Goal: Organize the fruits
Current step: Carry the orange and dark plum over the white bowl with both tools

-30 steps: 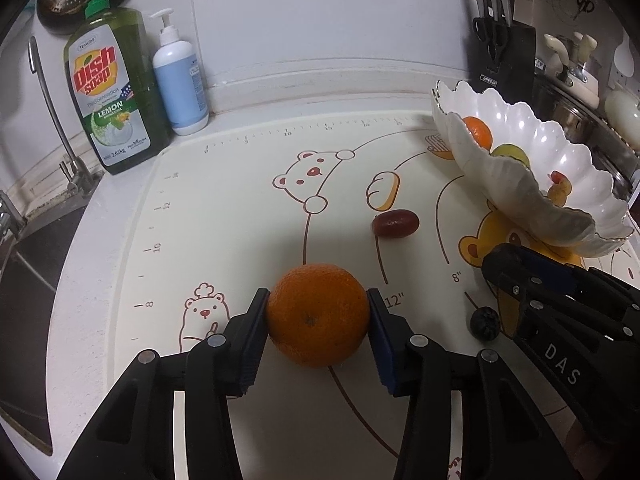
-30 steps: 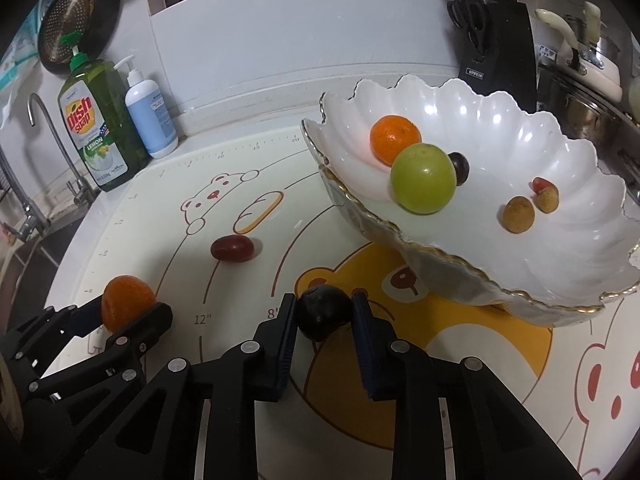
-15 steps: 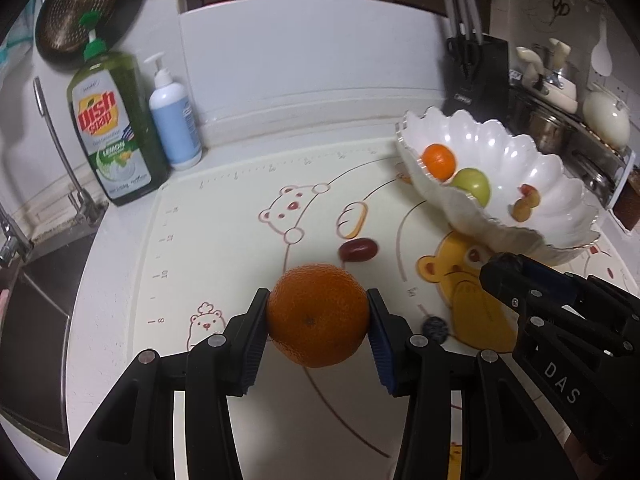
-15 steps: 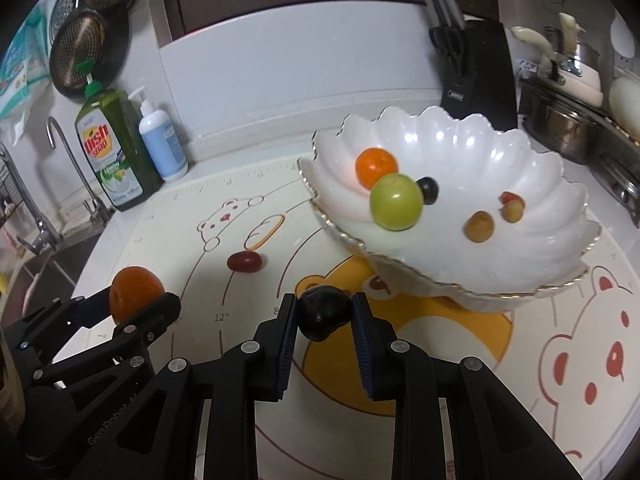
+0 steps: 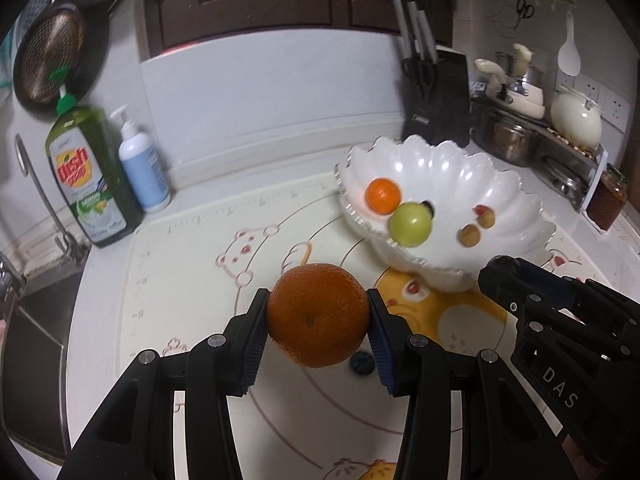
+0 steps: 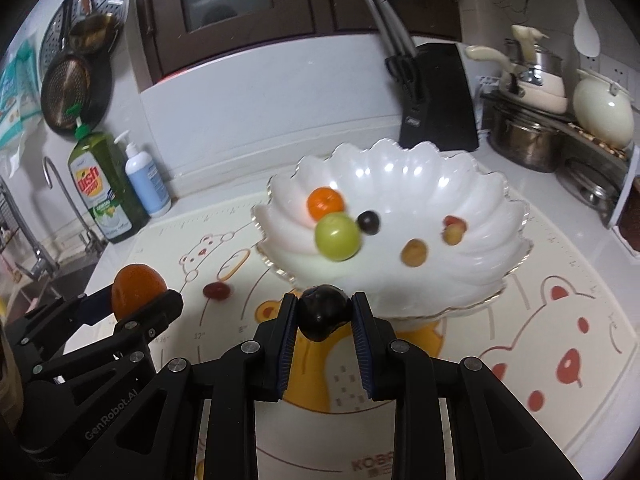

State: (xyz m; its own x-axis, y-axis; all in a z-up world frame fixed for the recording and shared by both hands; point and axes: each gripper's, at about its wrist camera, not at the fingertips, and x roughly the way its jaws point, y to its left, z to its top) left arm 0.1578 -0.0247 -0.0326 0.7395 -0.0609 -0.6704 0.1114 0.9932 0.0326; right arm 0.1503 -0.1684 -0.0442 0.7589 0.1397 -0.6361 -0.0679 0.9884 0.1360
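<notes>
While the left gripper [image 5: 318, 316] clenches a large orange [image 5: 318, 314] between its blue pads, the fruit hangs above the bear-print mat [image 5: 192, 280], near that mat's middle. Right gripper [image 6: 324, 314] is clamped on a dark plum [image 6: 323, 312], held just before the near rim of the white scalloped bowl [image 6: 460, 272].

Bowl sits toward the mat's far right edge. Inside it: a small orange [image 6: 325, 202], a green fruit [image 6: 337, 236] touching it, a dark grape [image 6: 368, 222] just beside, and three small tan-red fruits, blurred.

Loose on the mat: a red grape [image 6: 216, 291] left of the bowl, and a dark blue berry [image 5: 361, 361], partly hidden below the large orange.

At the desk's back left corner: dish soap bottle [image 5: 90, 176] and pump bottle [image 5: 142, 168], side by side. Knife block [image 6: 438, 100] behind the bowl.
</notes>
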